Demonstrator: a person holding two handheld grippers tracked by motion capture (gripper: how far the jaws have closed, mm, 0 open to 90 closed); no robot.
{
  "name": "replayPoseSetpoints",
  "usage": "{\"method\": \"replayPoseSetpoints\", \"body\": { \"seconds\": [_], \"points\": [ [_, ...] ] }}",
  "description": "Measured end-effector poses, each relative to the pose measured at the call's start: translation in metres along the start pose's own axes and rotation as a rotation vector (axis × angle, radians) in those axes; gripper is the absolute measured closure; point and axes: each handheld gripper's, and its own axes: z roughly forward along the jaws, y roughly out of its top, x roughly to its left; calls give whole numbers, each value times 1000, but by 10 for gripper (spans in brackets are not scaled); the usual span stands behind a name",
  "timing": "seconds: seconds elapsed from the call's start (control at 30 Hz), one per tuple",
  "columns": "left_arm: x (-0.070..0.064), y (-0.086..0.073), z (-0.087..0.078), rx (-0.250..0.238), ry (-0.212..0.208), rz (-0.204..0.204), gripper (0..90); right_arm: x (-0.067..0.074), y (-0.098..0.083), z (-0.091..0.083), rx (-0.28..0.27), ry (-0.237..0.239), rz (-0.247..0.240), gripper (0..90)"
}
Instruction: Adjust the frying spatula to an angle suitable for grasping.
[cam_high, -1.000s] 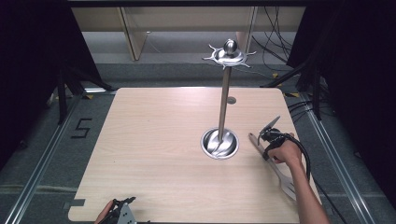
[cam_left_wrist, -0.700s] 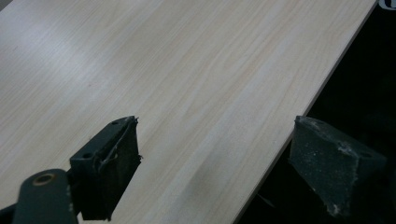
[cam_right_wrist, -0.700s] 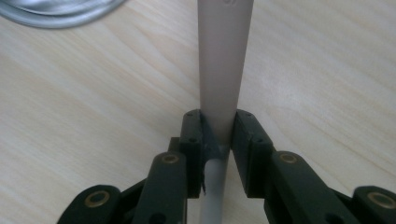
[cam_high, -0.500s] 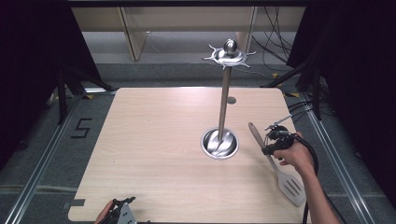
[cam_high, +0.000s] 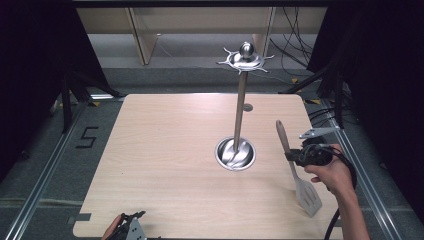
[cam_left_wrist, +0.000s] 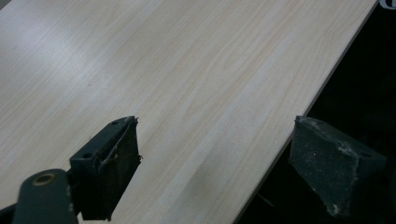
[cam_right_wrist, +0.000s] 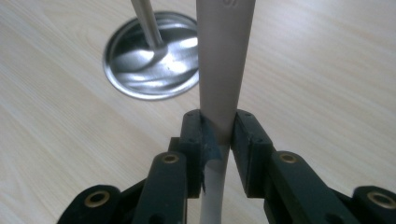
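A: High view first: where is the spatula (cam_high: 295, 165)?

B: Just to the right of the stand's round base (cam_high: 235, 153). The right gripper (cam_high: 294, 157) is clamped on its handle about midway along; the handle end points toward the far edge of the table (cam_high: 165, 150) and the slotted blade hangs toward the near edge, lifted or barely resting, I can't tell which.

A: How will it handle?

B: My guess is light and stiff, blade-heavy, so it may swing around the grip. The smooth handle could slip; a hold nearer the blade would steady it.

A: Room to move?

B: Plenty left of the base. The pole (cam_high: 240, 107) and the hooked ring (cam_high: 245, 59) on top stand just beside the handle, and the right table edge runs close behind the hand (cam_high: 332, 175).

A: Left gripper view?

B: The left gripper (cam_left_wrist: 215, 168) stands wide apart with nothing between its jaws, over bare wood well away from the base, 1 jaw past the table's edge.

A: Right gripper view?

B: Both jaws press the pale handle (cam_right_wrist: 224, 60) from either side. The base sits just beyond, up and left of the handle.
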Motion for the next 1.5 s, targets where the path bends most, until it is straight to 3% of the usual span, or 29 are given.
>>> {"method": "replayPoseSetpoints", "body": {
  "seconds": [0.03, 0.07, 0.13, 0.23, 0.3, 0.57, 0.6, 0.63, 0.7, 0.9, 0.93, 1.13, 1.2, 1.27, 1.5],
  "points": [
    [1, 0, -2, 18, -10, 20, 151, 2, -2, -2, -69, -5, -9, 754],
    [1, 0, -1, 12, -13, 21, 151, 6, -2, -7, -57, -12, 23, 754],
    [1, 0, -1, 2, -15, 20, 151, 5, -2, -14, -61, 2, -42, 753],
    [1, 0, -1, 4, -15, 20, 151, 10, -2, -19, -62, -3, -13, 754],
    [0, 0, -1, 5, -19, 20, 151, 12, -3, -20, -120, -12, -43, 754],
    [0, 1, -1, 18, -14, 23, 151, 22, 1, -33, -187, 0, -35, 753],
    [0, 1, -1, 18, -14, 23, 151, 22, 2, -35, -180, 9, -54, 753],
    [-2, 0, 2, -2, 7, 1, 150, 24, 4, -36, -202, 8, -52, 753],
    [-2, 1, 1, 3, -5, 6, 151, 24, 6, -38, -208, 10, -77, 753],
    [-2, 0, 1, -7, -12, -8, 151, 28, 13, -44, -231, 21, -80, 752],
    [0, 1, -2, 17, -13, 24, 151, 29, 14, -44, -241, 22, -74, 752],
    [0, 1, 0, 9, 1, 21, 151, 34, 28, -49, -287, 47, -94, 752],
    [0, 1, 0, 8, 1, 19, 151, 34, 30, -51, -279, 60, -98, 752],
    [1, 1, -2, 14, -16, 23, 151, 39, 36, -51, -320, 57, -100, 752],
    [1, 1, -2, 12, -15, 23, 151, 46, 53, -58, -309, 69, -135, 752]
  ]
}}
